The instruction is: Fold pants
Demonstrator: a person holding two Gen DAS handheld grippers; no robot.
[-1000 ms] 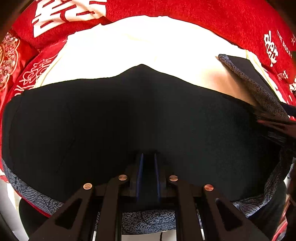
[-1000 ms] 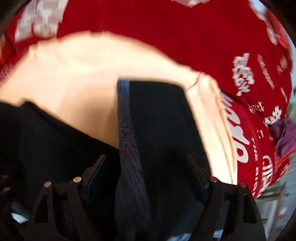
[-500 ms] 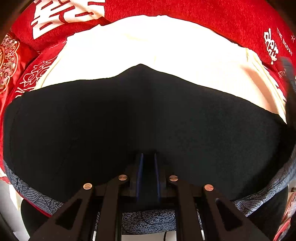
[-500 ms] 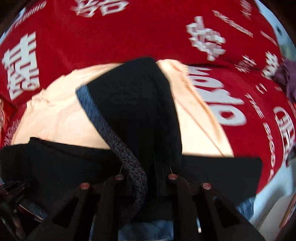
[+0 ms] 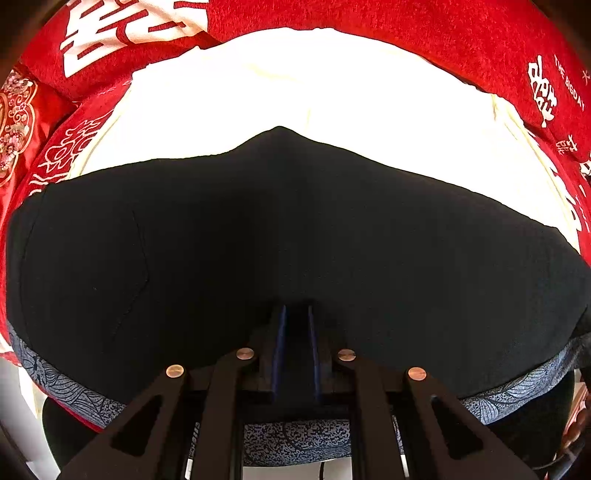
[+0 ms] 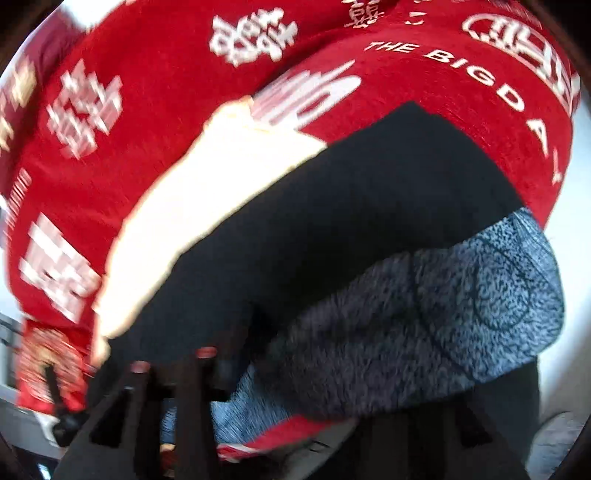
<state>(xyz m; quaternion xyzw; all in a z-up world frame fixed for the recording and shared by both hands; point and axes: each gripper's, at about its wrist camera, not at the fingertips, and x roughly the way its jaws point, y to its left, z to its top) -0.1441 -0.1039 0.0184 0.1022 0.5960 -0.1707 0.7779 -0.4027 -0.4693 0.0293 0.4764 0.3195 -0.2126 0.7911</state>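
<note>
The pants [image 5: 295, 236] lay spread wide in your left wrist view, black cloth filling the middle of the frame, with a blue-grey patterned band [image 5: 295, 439] running along the near edge. They rested on a cream sheet [image 5: 332, 96], which in turn lay over a red blanket [image 5: 369, 18] printed with white characters. A faint seam line ran down the left part of the black cloth, and the far edge rose to a small peak at the centre.

Your left gripper [image 5: 295, 325] had its two blue-edged fingers drawn close together with a fold of the black cloth pinched between them, right at the near edge of the pants.

Your right wrist view showed what the left one did not: the pants [image 6: 369, 206] from one end, tilted and blurred, with the patterned band [image 6: 443, 310] turned up broad, speckled and marked with thin dark curved lines. The cream sheet [image 6: 207, 192] showed as a strip beside the black cloth, and the red blanket [image 6: 155, 122] carried the words "THE BIG DAY". The right gripper [image 6: 192, 369] sat low at the left, too smeared for you to tell how far its fingers stood apart or whether they held anything.
</note>
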